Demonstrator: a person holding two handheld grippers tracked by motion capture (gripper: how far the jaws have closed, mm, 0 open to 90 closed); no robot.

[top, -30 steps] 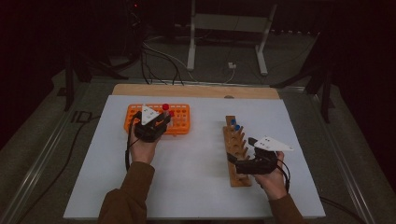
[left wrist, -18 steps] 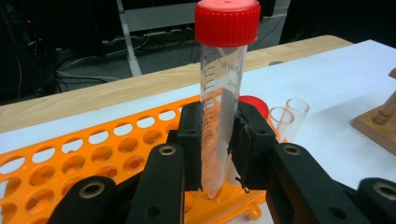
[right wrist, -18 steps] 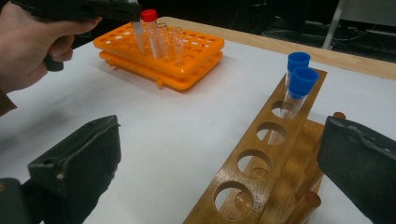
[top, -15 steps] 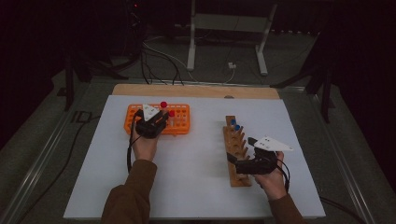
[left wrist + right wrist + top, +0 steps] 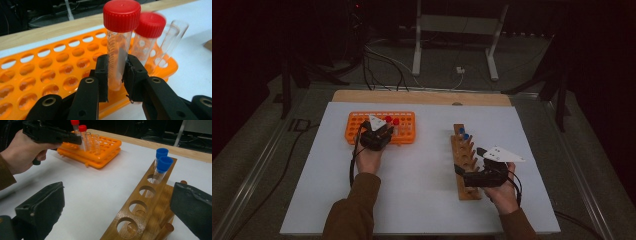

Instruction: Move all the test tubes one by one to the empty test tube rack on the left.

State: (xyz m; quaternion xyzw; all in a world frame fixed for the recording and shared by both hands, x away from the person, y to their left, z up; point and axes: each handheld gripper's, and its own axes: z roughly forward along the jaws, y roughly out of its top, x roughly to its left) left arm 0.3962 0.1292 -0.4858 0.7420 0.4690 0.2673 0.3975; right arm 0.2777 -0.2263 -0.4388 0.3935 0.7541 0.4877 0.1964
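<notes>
My left gripper (image 5: 116, 62) is shut on a clear tube (image 5: 117, 47) with a red cap, held upright over the near right part of the orange rack (image 5: 50, 65). Just behind it another red-capped tube (image 5: 147, 37) stands in the rack, with uncapped clear tubes (image 5: 172, 35) beside it. From above, the left gripper (image 5: 381, 131) sits at the front edge of the orange rack (image 5: 407, 131). My right gripper (image 5: 464, 176) stands open at the near end of the wooden rack (image 5: 464, 160). Its wide jaws flank that rack (image 5: 140, 205), which holds two blue-capped tubes (image 5: 162, 162) at its far end.
Both racks stand on a white sheet (image 5: 422, 190) laid on the table, with a wooden strip (image 5: 422, 97) along its far edge. Several holes of the wooden rack are vacant. Cables and a metal stand (image 5: 457, 40) lie on the floor behind.
The left gripper has sunk a little with the red-capped tube, closer to the orange rack. The right hand has kept still.
</notes>
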